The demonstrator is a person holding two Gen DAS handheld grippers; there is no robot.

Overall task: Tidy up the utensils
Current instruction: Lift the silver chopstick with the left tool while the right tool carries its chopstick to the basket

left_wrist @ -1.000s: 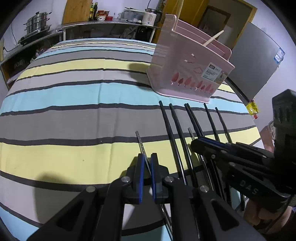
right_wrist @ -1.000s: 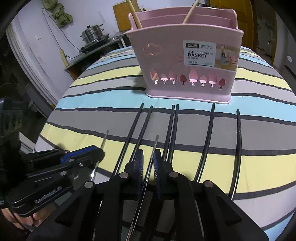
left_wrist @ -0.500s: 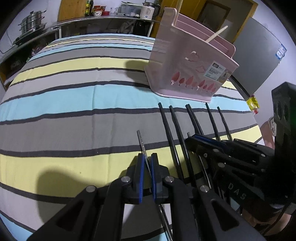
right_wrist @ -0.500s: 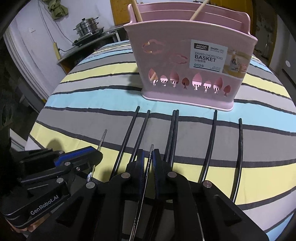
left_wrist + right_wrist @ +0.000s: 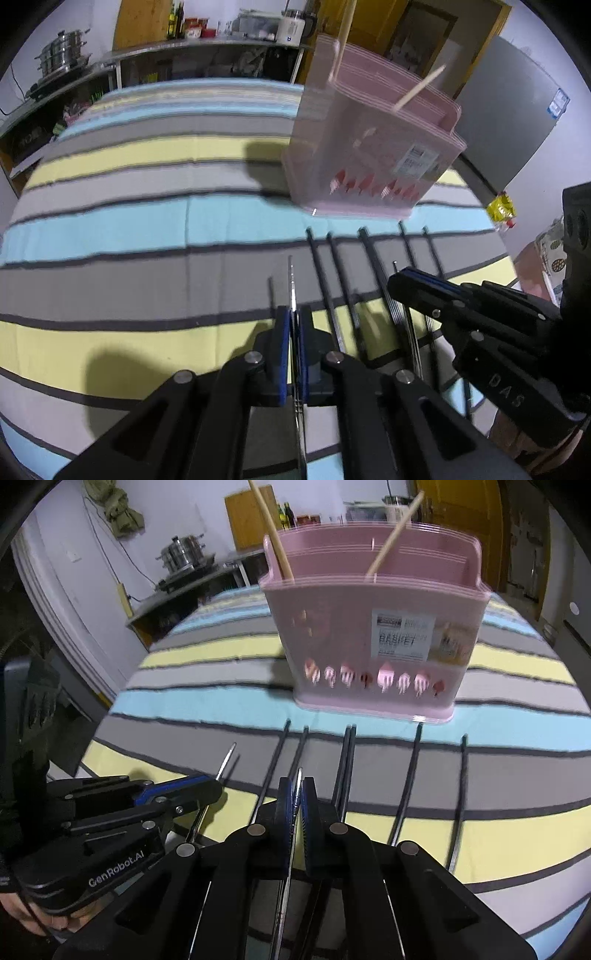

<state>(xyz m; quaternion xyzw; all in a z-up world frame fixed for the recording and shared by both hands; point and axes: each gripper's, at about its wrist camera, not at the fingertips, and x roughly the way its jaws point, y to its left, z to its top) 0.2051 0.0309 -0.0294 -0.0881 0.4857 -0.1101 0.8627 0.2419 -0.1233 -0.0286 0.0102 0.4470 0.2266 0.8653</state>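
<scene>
Before the basket (image 5: 373, 642), black chopsticks (image 5: 406, 786).

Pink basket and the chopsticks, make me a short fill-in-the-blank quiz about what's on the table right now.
1. The basket behind the chopsticks is ____ in color.
2. Each hand-held gripper, left and right, is shut on a thin ____ utensil.
3. The number of wooden sticks standing in the basket is ____.
4. The loose chopsticks lying on the striped cloth are ____ in color.

Missing words: pink; metal; two; black

Both grippers rose w/ their metal chopsticks: left gripper (image 5: 292, 325) lifted its chopstick (image 5: 291, 284) off the cloth; right gripper (image 5: 296, 797) likewise raised its chopstick (image 5: 297, 781), nearing pink basket (image 5: 373, 642).
</scene>
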